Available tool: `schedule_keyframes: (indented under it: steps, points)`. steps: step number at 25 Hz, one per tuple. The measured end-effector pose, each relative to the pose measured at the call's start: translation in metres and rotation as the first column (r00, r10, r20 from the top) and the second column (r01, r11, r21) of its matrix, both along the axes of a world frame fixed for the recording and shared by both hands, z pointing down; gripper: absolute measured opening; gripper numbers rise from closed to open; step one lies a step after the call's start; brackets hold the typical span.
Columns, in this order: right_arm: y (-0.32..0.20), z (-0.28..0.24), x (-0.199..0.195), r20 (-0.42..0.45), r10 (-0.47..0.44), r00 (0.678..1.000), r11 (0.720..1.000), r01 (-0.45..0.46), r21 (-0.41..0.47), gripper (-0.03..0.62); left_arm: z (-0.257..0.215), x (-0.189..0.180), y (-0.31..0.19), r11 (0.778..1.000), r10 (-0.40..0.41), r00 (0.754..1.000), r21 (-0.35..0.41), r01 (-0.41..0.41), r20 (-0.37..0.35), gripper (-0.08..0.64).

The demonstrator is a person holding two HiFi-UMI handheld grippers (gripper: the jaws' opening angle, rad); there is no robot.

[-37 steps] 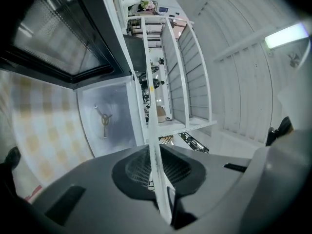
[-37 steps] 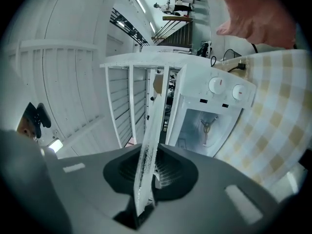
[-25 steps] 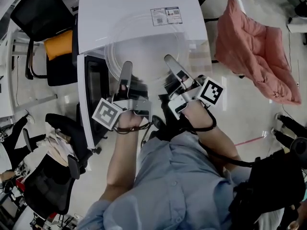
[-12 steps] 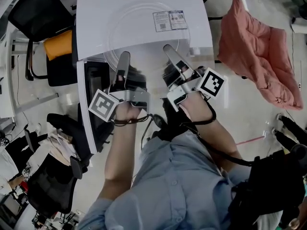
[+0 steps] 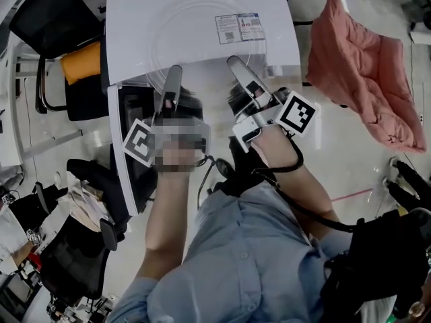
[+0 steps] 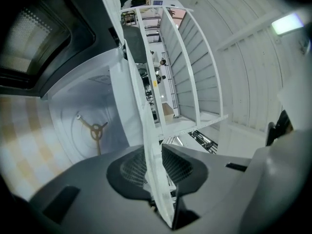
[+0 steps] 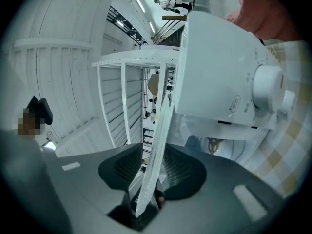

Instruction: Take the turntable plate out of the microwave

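The clear glass turntable plate (image 5: pixel 202 36) lies flat on top of the white microwave (image 5: pixel 135 19). My left gripper (image 5: pixel 174 79) is at its near-left rim and my right gripper (image 5: pixel 237 69) at its near-right rim. In the left gripper view the plate's rim (image 6: pixel 151 145) runs edge-on between the jaws, and likewise the rim (image 7: pixel 157 145) in the right gripper view. Both pairs of jaws have just been opening, with the rim between them and a gap at each pad. The cavity below shows the bare roller ring (image 6: pixel 95 130).
The microwave door (image 5: pixel 131 140) hangs open at the left, below my left hand. The control knob (image 7: pixel 268 89) sits on the front panel at the right. A pink cloth (image 5: pixel 363 73) lies to the right. Black chairs (image 5: pixel 47 12) and an orange cushion (image 5: pixel 82 60) stand at the left.
The plate and both grippers have moved away from the person, further onto the microwave's top. The plate now lies well back from the front edge.
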State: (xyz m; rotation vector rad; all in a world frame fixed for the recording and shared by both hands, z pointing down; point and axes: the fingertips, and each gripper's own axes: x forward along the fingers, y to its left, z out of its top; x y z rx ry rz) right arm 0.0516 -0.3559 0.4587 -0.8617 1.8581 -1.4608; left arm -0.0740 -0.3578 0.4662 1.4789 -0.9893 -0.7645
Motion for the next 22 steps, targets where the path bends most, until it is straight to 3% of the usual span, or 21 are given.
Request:
schedule_keyframes:
  steps: [5,10,12,16,17,18,22]
  points:
    - [0.006,-0.004,0.0,-0.059,-0.011,0.998,0.999,0.013,0.035,0.152,-0.004,0.007,0.009,0.997,0.059,0.993,0.039,-0.063,0.098,0.151]
    - [0.013,-0.002,-0.003,-0.093,-0.021,0.995,0.999,0.025,0.041,0.163,0.001,0.012,0.019,0.994,0.097,0.978,0.04,-0.106,0.185,0.163]
    - [0.016,-0.002,-0.006,-0.105,-0.032,0.994,0.999,0.036,0.036,0.164,0.002,0.01,0.018,0.994,0.097,0.977,0.023,-0.103,0.189,0.163]
    - [0.026,0.001,-0.014,-0.146,-0.06,0.987,0.998,0.062,0.008,0.16,0.0,0.004,0.011,0.998,0.059,0.991,-0.02,-0.057,0.123,0.163]
    - [0.028,0.003,-0.014,-0.149,-0.062,0.987,0.998,0.062,-0.005,0.104,-0.001,0.004,0.011,0.998,0.056,0.991,-0.022,-0.054,0.121,0.163]
    - [0.03,0.005,-0.014,-0.138,-0.063,0.988,0.998,0.06,-0.02,0.072,0.0,0.004,0.011,0.998,0.06,0.99,-0.024,-0.057,0.13,0.163]
    - [0.025,0.008,-0.013,-0.054,-0.06,0.997,0.997,0.057,-0.055,0.051,0.002,0.008,0.005,0.996,0.094,0.981,-0.022,-0.092,0.172,0.156]
